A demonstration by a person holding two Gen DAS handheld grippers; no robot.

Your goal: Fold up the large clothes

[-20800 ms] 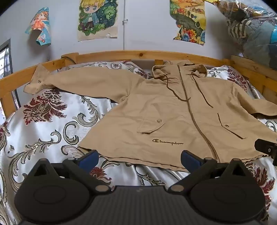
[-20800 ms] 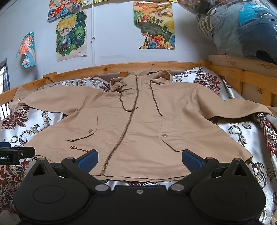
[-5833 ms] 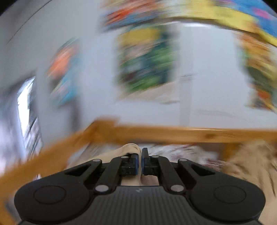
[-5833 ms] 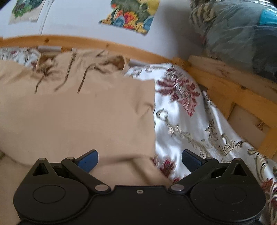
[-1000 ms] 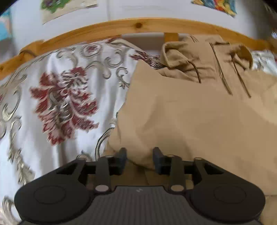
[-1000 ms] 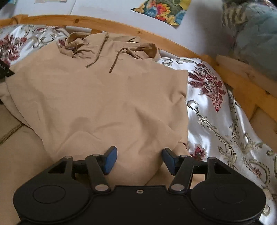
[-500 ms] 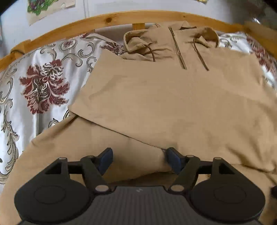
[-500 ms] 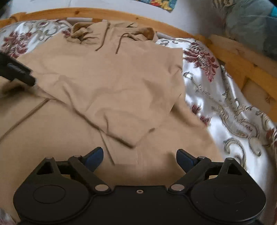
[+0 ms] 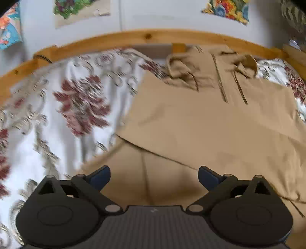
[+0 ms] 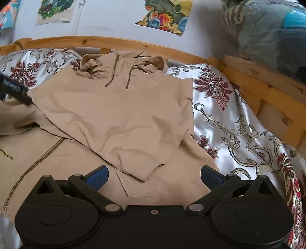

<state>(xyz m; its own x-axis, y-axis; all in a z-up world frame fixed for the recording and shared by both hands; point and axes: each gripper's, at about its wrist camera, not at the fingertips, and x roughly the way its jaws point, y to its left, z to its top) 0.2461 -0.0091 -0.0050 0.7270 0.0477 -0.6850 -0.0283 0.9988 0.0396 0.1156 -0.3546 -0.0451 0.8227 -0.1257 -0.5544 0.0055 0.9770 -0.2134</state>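
A tan hooded jacket (image 10: 118, 115) lies front up on the bed, hood toward the headboard, with both sleeves folded across its chest. It also shows in the left wrist view (image 9: 210, 122). My left gripper (image 9: 154, 175) is open and empty, just above the jacket's lower left part. My right gripper (image 10: 154, 175) is open and empty above the lower right part, near the folded sleeve's cuff (image 10: 141, 173). The left gripper's body shows at the left edge of the right wrist view (image 10: 13, 89).
The bed has a white satin cover with red flowers (image 9: 57, 115) and a wooden rail (image 10: 258, 86) around it. Posters hang on the wall (image 10: 164, 17). A bagged bundle of bedding (image 10: 267, 32) sits above the right rail.
Both grippers have opened wide and pulled back from the jacket, letting go of the sleeves. The left wrist view has swung left toward the bed cover.
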